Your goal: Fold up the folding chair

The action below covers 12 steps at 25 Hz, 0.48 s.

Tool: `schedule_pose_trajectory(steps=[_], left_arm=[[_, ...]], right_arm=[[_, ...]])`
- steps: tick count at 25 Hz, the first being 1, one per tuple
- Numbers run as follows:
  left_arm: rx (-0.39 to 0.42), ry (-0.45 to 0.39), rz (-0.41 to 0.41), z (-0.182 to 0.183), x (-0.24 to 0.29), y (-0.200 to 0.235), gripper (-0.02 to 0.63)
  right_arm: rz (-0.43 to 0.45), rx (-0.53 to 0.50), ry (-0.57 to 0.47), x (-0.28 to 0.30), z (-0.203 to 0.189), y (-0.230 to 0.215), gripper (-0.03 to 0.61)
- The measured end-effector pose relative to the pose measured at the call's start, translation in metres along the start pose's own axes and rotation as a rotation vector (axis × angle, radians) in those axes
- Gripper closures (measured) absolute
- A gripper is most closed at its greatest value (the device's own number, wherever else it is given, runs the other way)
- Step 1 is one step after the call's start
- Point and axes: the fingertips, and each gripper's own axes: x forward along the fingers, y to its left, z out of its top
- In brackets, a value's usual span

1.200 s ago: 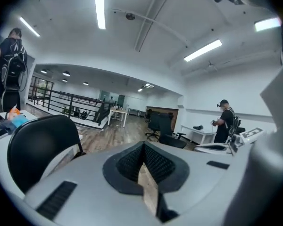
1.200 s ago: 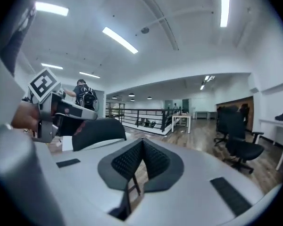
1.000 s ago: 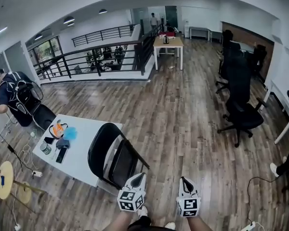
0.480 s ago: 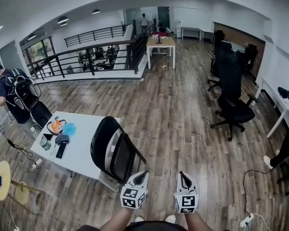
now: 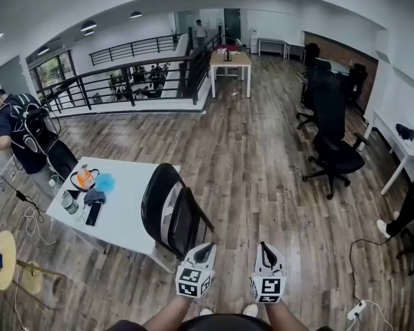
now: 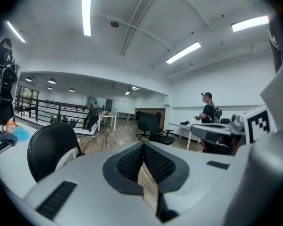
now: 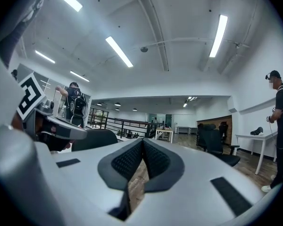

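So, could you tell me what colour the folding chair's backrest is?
The backrest is black; the head view shows it best.

A plank wood floor (image 5: 262, 164) runs through the room, and a white table (image 5: 127, 209) stands on it at the left, with the black folding chair (image 5: 172, 212) open just beside its right edge. On the table's left end lies a small cluster: an orange-and-white item (image 5: 85, 178), a blue one (image 5: 105, 182), a grey one (image 5: 94, 197), a dark flat slab (image 5: 94, 214) and a small can (image 5: 70, 202). Well apart on the floor stand black office chairs (image 5: 334, 154) at the right and a wooden table (image 5: 230, 61) far back, and cables (image 5: 362, 302) trail at the lower right.
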Motion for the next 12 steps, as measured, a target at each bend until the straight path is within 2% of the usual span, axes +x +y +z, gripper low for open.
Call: schedule_pose_trajectory(steps=[12], left_arm=[[-0.011,0.005,0.018,-0.01,-0.008,0.016,0.607]], right_arm=[[0.002,-0.017,-0.02,0.004,0.0,0.016,0.565]])
